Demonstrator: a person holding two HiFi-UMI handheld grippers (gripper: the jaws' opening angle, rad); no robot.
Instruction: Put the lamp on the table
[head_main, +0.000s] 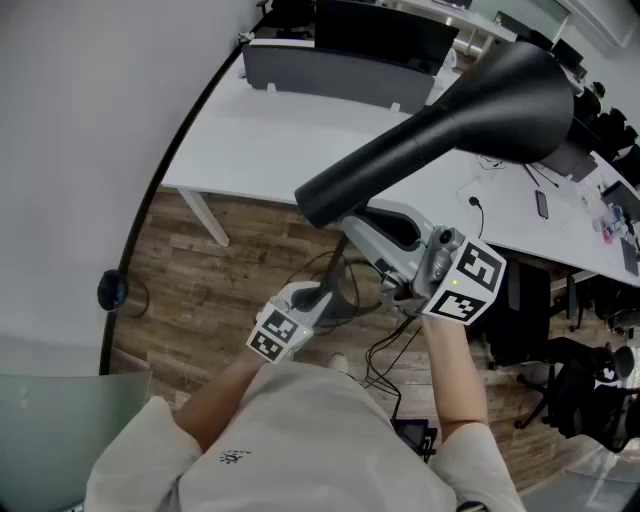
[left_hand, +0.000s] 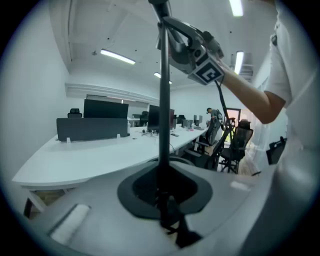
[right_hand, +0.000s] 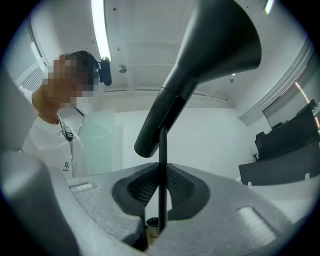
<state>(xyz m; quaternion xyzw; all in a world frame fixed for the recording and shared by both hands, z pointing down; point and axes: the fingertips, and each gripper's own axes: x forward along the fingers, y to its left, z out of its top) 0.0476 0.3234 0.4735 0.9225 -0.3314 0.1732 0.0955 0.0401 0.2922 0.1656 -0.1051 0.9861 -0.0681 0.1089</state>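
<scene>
One black lamp (head_main: 450, 130), thin-stemmed, perhaps matte

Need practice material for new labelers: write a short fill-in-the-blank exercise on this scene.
1. The left gripper and the right gripper are each shut on the lamp's thin ____.
2. The lamp's shade is coloured ____.
3. The lamp is held in the air, not yet on the ____ table.
Missing words: pole; black; white.
</scene>
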